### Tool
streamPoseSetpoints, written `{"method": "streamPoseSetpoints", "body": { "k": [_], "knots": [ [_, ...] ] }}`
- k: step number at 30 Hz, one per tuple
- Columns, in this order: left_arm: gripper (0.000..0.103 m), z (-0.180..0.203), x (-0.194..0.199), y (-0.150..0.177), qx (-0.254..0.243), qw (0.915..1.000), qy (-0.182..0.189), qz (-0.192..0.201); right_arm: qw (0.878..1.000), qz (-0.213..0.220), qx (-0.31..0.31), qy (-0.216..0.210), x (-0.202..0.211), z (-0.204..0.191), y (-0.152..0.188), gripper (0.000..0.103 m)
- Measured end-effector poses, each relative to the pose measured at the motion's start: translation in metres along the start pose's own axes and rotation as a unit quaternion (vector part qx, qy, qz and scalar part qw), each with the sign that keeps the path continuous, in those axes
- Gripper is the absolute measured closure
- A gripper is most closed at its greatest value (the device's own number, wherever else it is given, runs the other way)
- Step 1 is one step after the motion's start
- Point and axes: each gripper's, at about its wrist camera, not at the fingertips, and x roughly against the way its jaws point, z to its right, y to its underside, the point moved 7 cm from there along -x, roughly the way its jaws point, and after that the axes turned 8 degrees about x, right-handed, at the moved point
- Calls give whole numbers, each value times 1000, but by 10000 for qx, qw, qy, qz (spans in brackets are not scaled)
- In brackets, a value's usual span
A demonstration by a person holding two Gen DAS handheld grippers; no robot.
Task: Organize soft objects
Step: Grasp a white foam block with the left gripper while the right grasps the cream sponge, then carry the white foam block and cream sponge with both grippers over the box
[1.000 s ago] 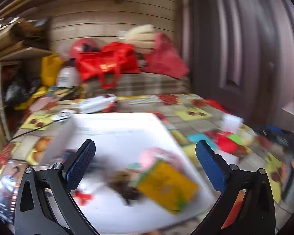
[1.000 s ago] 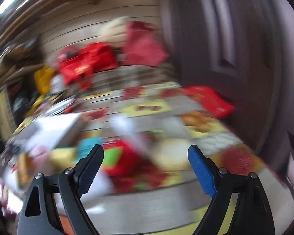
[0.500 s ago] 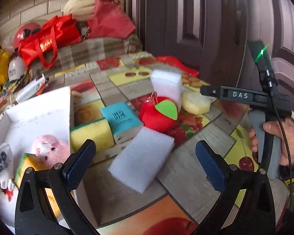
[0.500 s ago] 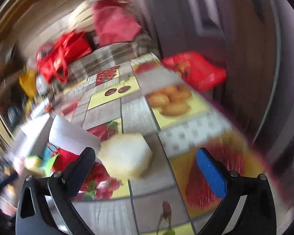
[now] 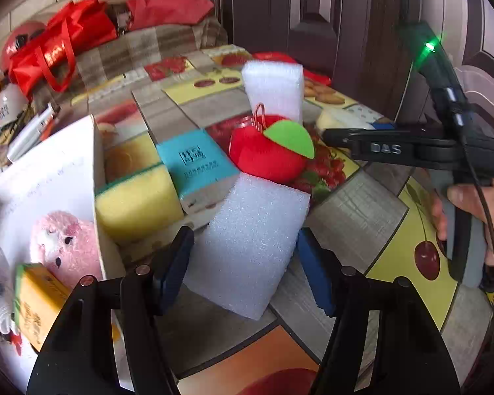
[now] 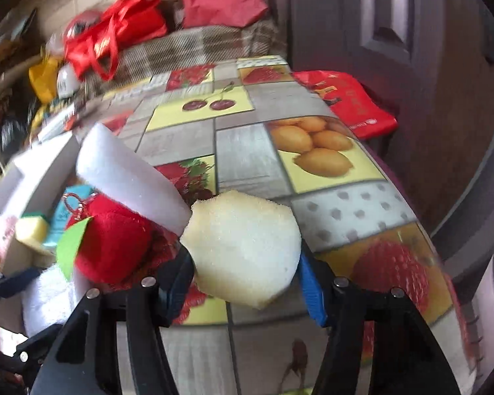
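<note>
Fruit-print tablecloth (image 5: 352, 204) stayed cluttered; half a second back both claws were spread, now the left gripper (image 5: 243, 263) pinched the foam block (image 5: 250, 243) and the right gripper (image 6: 243, 270) the cream sponge (image 6: 243, 247), ready for the box (image 5: 97, 177).

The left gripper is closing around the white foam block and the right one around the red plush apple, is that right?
Not quite. The right gripper brackets the pale yellow sponge, not the red plush apple, which lies beside it in the right wrist view. The left gripper does bracket the white foam block.
</note>
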Motion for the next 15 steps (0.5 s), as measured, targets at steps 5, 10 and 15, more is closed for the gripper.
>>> {"method": "streamPoseSetpoints", "body": {
  "k": [5, 10, 15],
  "knots": [
    [39, 13, 18, -3, -317, 9983, 185, 451, 9983, 542, -185, 112, 26, 4, -2, 44],
    [38, 28, 53, -2, -603, 9887, 742, 1154, 9958, 876, -138, 245, 38, 1, -7, 44],
    [38, 23, 75, -5, -515, 9835, 454, 1672, 9872, 1543, -253, 318, 66, -2, -6, 44]
  ]
}}
